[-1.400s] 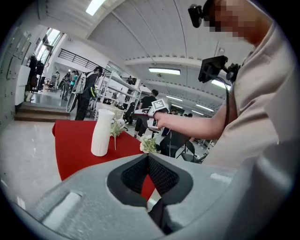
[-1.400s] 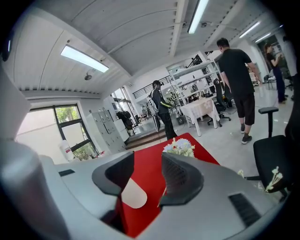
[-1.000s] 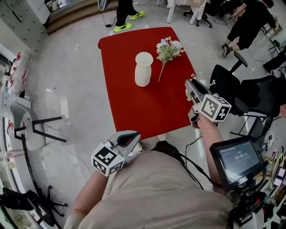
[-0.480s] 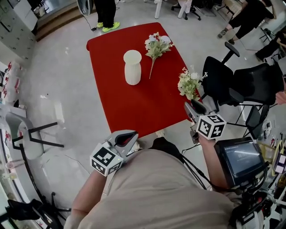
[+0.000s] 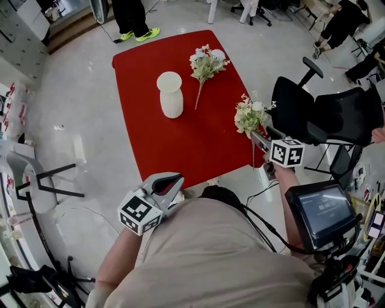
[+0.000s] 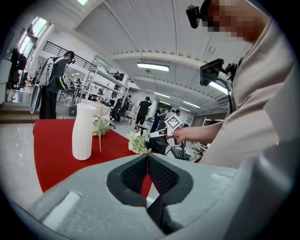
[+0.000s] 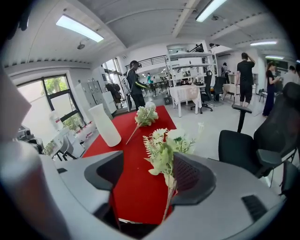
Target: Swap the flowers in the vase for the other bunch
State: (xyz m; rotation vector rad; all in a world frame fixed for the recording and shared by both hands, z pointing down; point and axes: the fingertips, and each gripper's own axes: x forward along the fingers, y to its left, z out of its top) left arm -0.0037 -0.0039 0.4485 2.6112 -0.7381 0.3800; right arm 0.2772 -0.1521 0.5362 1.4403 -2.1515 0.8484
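An empty white vase [image 5: 169,94] stands on the red table [image 5: 180,150]. Beside it lies a pale blue and pink bunch [image 5: 204,63]. A white and green bunch [image 5: 249,115] sits at the table's right edge, its stem between the jaws of my right gripper [image 5: 260,138]. In the right gripper view that bunch [image 7: 166,150] leans on the right pad only. The jaws have just been opening and the right gripper [image 7: 150,171] is open. My left gripper [image 5: 171,183] hangs below the table's near edge, shut and empty [image 6: 147,157]. The vase [image 6: 84,131] shows ahead of it.
A black office chair [image 5: 301,108] stands just right of the table, close to my right gripper. A screen on a stand [image 5: 319,213] is at the lower right. A stool [image 5: 36,174] stands on the floor at left. People stand beyond the table's far end [image 5: 129,18].
My right gripper came down and back toward the table's right edge with the white and green bunch, and its jaws now stand wider. The left gripper has barely shifted.
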